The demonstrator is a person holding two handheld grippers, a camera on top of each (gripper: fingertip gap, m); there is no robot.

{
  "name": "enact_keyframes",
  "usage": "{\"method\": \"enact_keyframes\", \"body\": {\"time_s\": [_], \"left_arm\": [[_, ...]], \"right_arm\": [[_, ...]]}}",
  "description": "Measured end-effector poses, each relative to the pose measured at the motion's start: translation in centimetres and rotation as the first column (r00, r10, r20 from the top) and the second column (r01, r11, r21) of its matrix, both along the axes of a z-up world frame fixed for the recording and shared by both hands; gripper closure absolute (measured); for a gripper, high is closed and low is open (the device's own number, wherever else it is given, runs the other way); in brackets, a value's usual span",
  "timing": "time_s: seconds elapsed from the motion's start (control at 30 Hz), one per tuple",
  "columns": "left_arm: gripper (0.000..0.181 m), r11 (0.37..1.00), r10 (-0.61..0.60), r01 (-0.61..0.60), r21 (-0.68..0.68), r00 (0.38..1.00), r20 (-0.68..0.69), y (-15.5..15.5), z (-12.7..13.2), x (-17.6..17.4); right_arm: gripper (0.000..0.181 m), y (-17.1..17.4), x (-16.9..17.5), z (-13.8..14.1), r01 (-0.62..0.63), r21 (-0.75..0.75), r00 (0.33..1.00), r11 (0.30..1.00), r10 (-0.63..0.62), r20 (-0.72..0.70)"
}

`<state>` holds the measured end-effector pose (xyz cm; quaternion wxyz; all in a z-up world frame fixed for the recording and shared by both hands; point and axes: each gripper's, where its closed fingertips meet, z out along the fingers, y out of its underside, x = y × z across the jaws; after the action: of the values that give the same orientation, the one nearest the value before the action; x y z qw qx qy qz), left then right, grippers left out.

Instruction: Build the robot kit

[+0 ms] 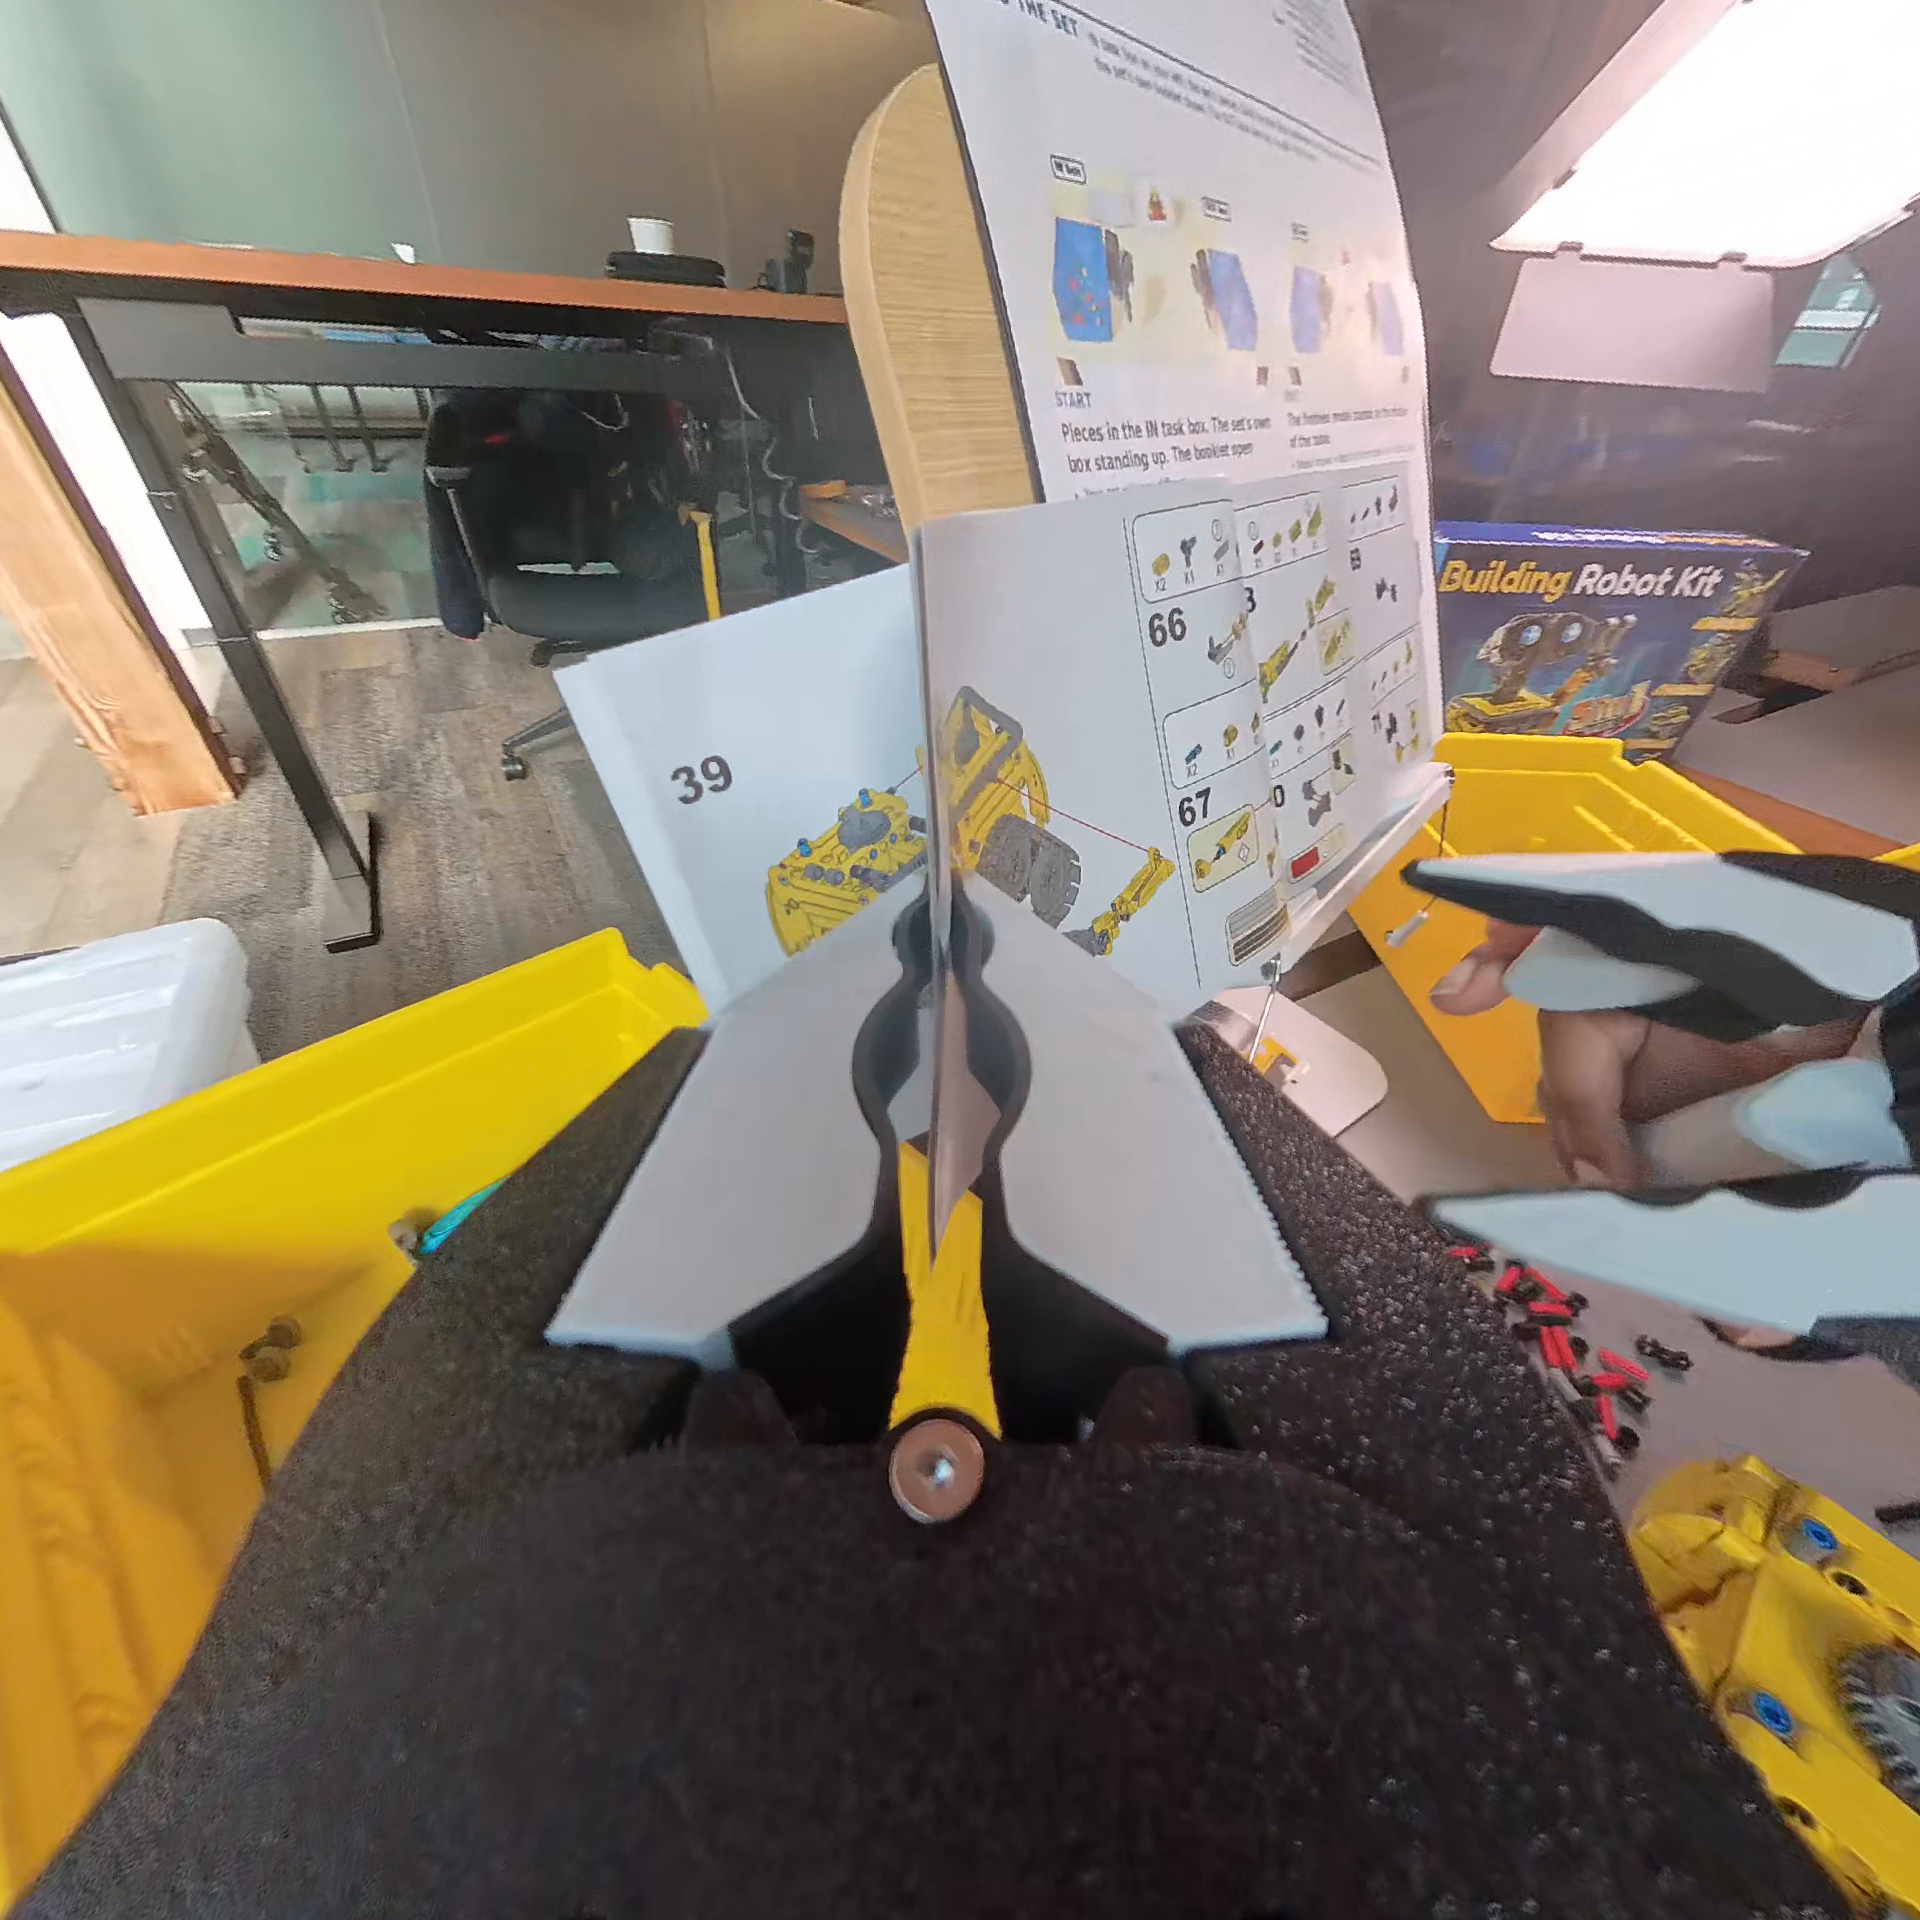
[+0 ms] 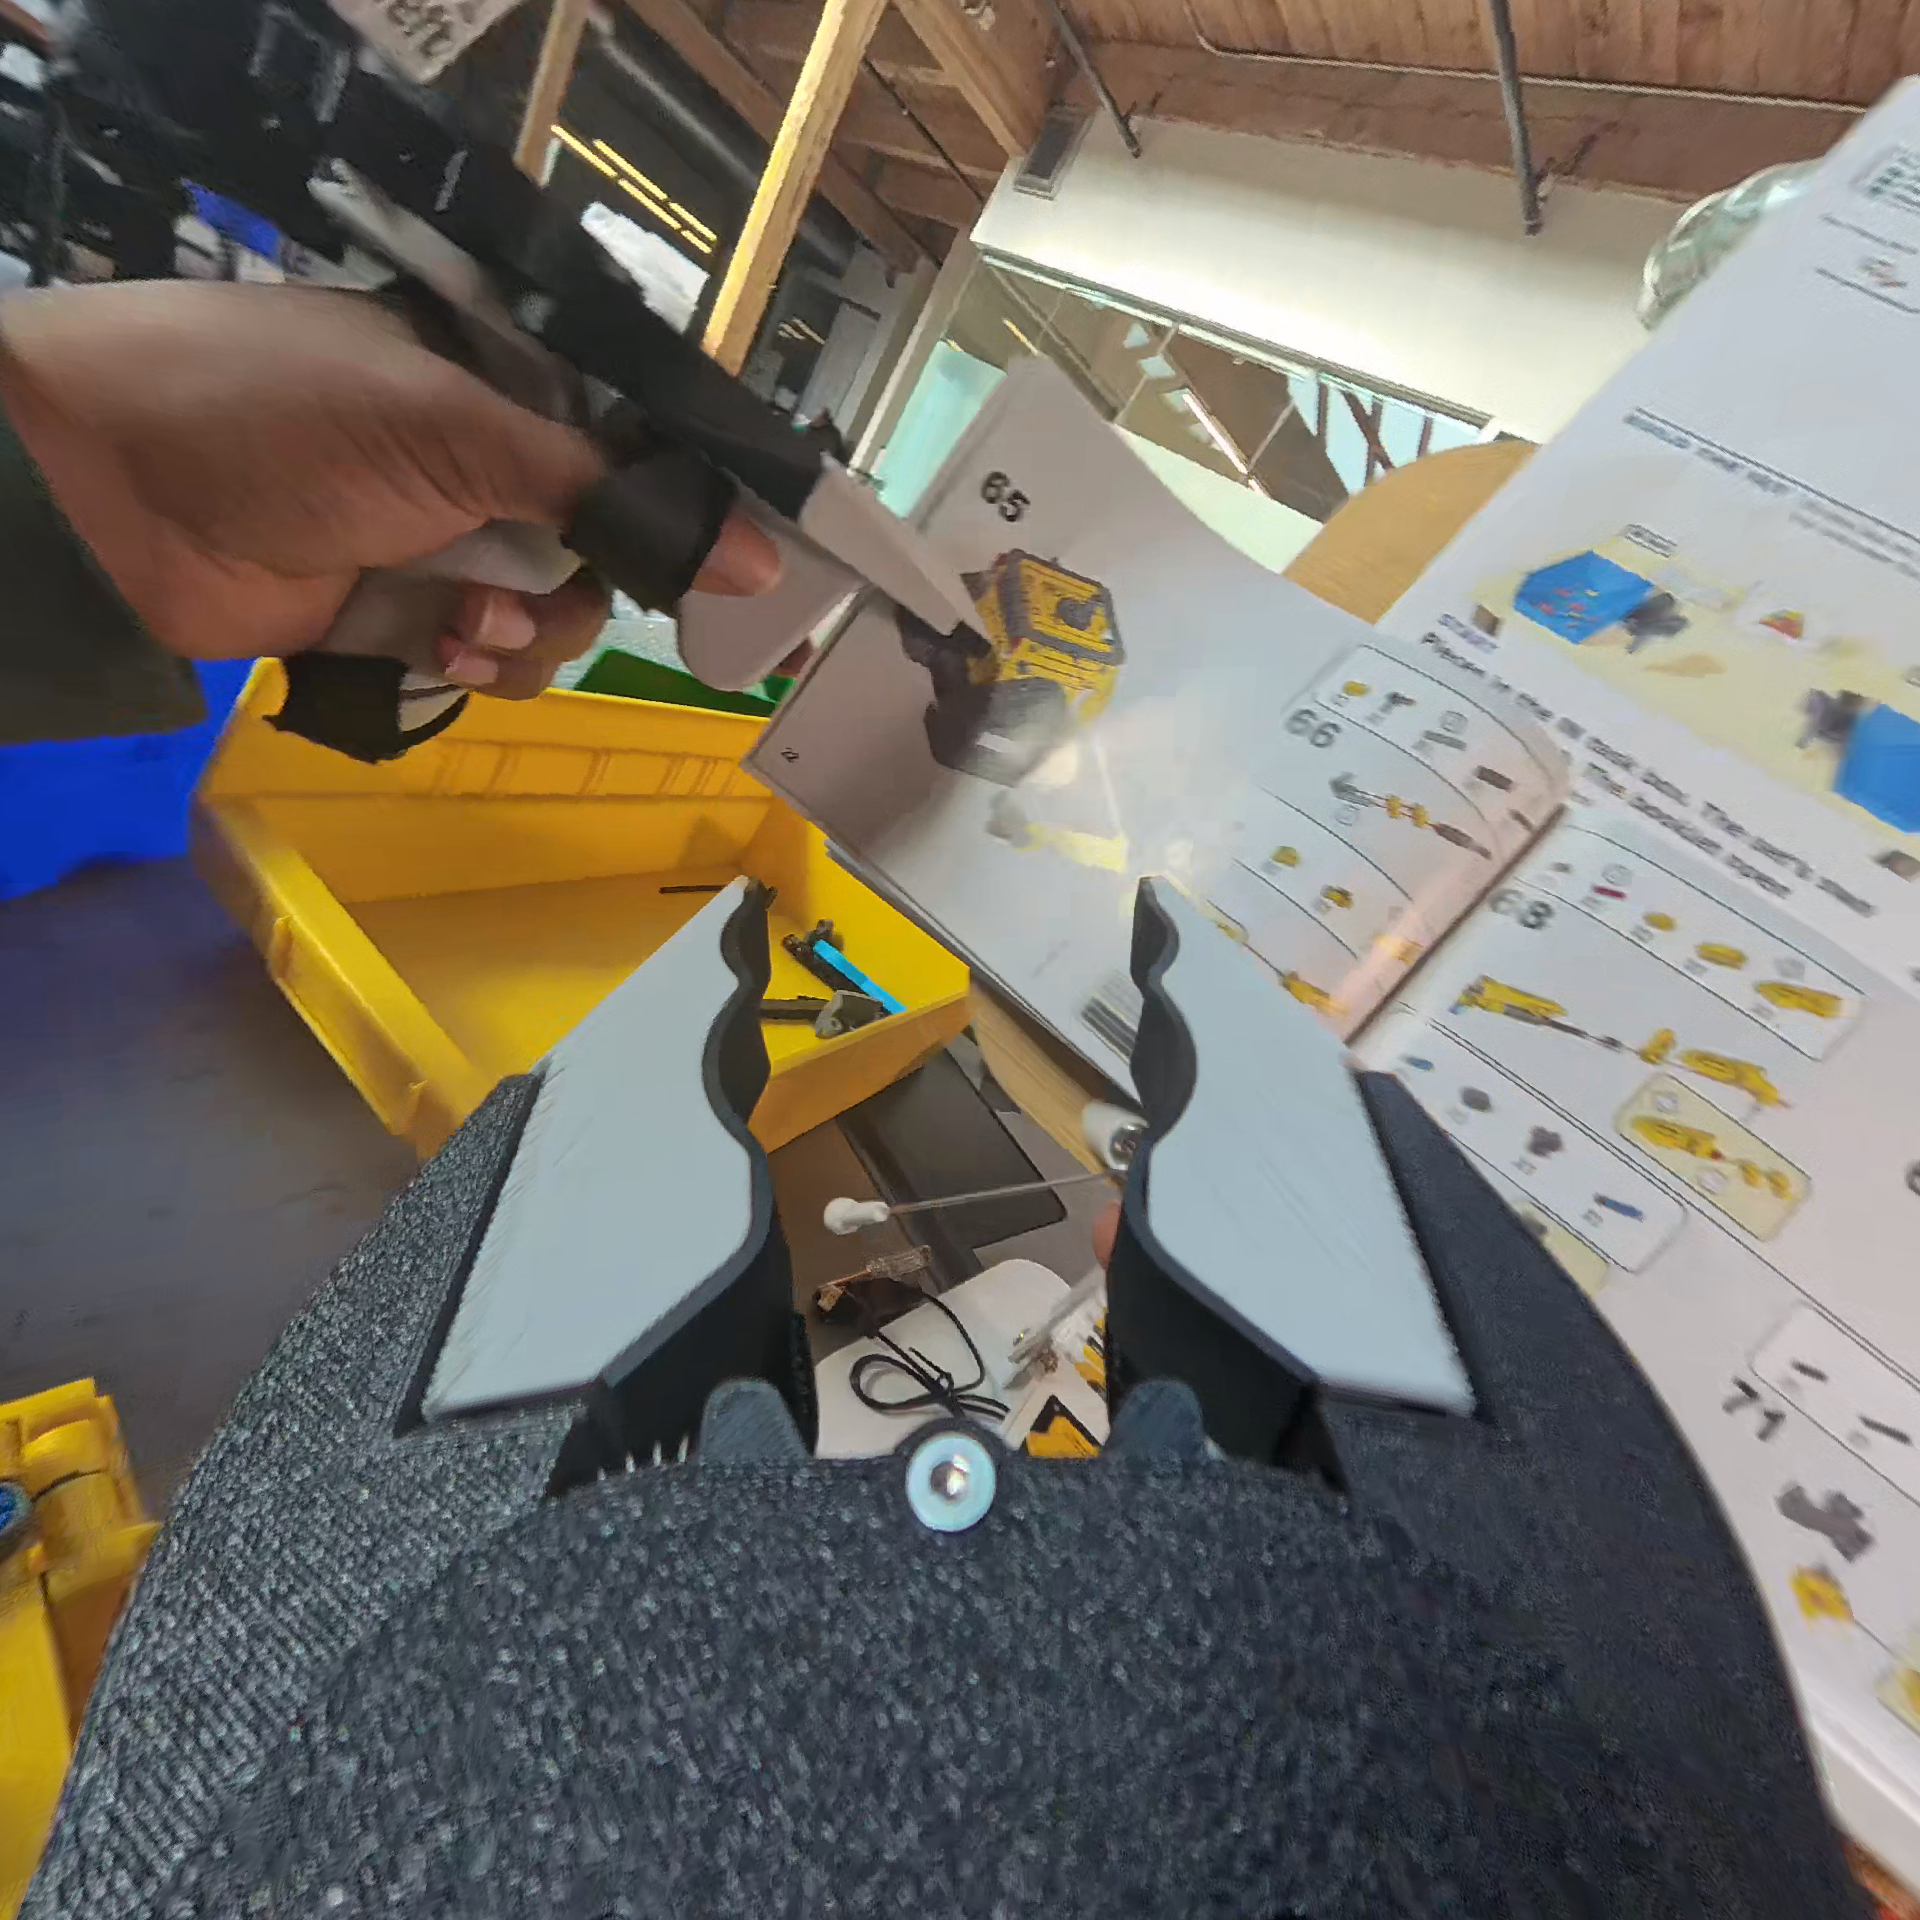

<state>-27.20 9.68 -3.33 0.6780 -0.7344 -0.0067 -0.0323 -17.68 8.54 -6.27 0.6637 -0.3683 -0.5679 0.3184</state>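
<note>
My left gripper [image 1: 948,920] is shut on the edge of a page [image 1: 1039,644] of an open instruction booklet, and holds the page upright and edge-on. The booklet leans on a white stand [image 1: 1325,1075]. In the right wrist view the left gripper [image 2: 951,618] pinches the same page [image 2: 1049,488] near its left edge. My right gripper [image 2: 945,904] is open and empty, just below the booklet's lower edge. It also shows in the left wrist view [image 1: 1423,1039], open, to the right of the booklet, with a hand behind it.
A yellow bin [image 2: 312,966] holds a few small parts. Another yellow bin [image 1: 1558,810] and the kit's box [image 1: 1600,634] stand behind right. A large printed sheet [image 1: 1195,260] stands behind the booklet. Red and black pins [image 1: 1558,1320] and a yellow model [image 1: 1787,1621] lie at the right. Across from one pair of fingers to the other is roughly 11 cm.
</note>
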Motion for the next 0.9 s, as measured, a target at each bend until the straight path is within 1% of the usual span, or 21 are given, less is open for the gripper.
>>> {"method": "enact_keyframes", "body": {"time_s": [0.07,0.13,0.23,0.3,0.37,0.4,0.43,0.47,0.57,0.67,0.7,0.8,0.9], "left_arm": [[0.181,0.999,0.031,-0.031,-0.005,0.999,-0.029,0.2,-0.1,-0.2],[0.181,0.999,0.045,-0.046,-0.015,0.998,-0.036,0.5,-0.5,-0.3],[0.181,0.996,0.082,-0.084,-0.026,0.995,-0.059,0.9,-1.0,-0.7],[0.181,0.994,0.102,-0.104,-0.029,0.992,-0.073,1.0,-1.2,-1.0],[0.181,0.993,0.116,-0.118,-0.028,0.99,-0.084,1.2,-1.4,-1.1],[0.181,0.992,0.124,-0.126,-0.027,0.988,-0.089,1.3,-1.5,-1.2],[0.181,0.991,0.131,-0.134,-0.025,0.987,-0.095,1.4,-1.5,-1.3],[0.181,0.99,0.137,-0.14,-0.023,0.985,-0.101,1.5,-1.6,-1.3],[0.181,0.986,0.16,-0.164,-0.023,0.978,-0.132,1.7,-1.8,-1.4],[0.18,0.983,0.175,-0.18,-0.022,0.973,-0.149,1.7,-1.9,-1.6],[0.18,0.984,0.173,-0.178,-0.022,0.974,-0.149,1.6,-1.8,-1.7],[0.18,0.985,0.168,-0.171,-0.015,0.977,-0.131,1.5,-1.7,-1.8],[0.18,0.991,0.137,-0.137,0.0,0.989,-0.062,1.3,-1.4,-1.7]], "right_arm": [[0.111,3.4,1.2,0.8,0.092,-0.085,0.994,0.992,-0.096,-0.042],[0.109,6.9,2.2,1.2,0.159,-0.198,0.983,0.967,-0.174,-0.058],[0.106,11.6,3.5,0.8,0.248,-0.311,0.961,0.918,-0.274,-0.044],[0.106,13.6,4.1,0.2,0.27,-0.386,0.953,0.882,-0.302,-0.023],[0.112,15.6,4.9,-0.3,0.329,-0.412,0.933,0.85,-0.361,0.001],[0.12,16.3,5.3,-0.4,0.362,-0.397,0.92,0.843,-0.392,0.006],[0.121,17.1,5.8,-0.5,0.4,-0.379,0.903,0.834,-0.43,0.007],[0.12,17.6,6.1,-0.8,0.426,-0.367,0.891,0.827,-0.453,0.015],[0.121,17.9,6.3,-0.9,0.44,-0.356,0.884,0.825,-0.467,0.01],[0.112,18.4,6.5,-0.9,0.462,-0.367,0.87,0.807,-0.493,0.01],[0.113,18.4,6.5,-0.9,0.457,-0.377,0.873,0.806,-0.488,0.012],[0.111,18.5,6.6,-0.9,0.464,-0.372,0.868,0.804,-0.496,0.012],[0.111,18.6,6.6,-0.9,0.462,-0.374,0.869,0.804,-0.494,0.012]]}}
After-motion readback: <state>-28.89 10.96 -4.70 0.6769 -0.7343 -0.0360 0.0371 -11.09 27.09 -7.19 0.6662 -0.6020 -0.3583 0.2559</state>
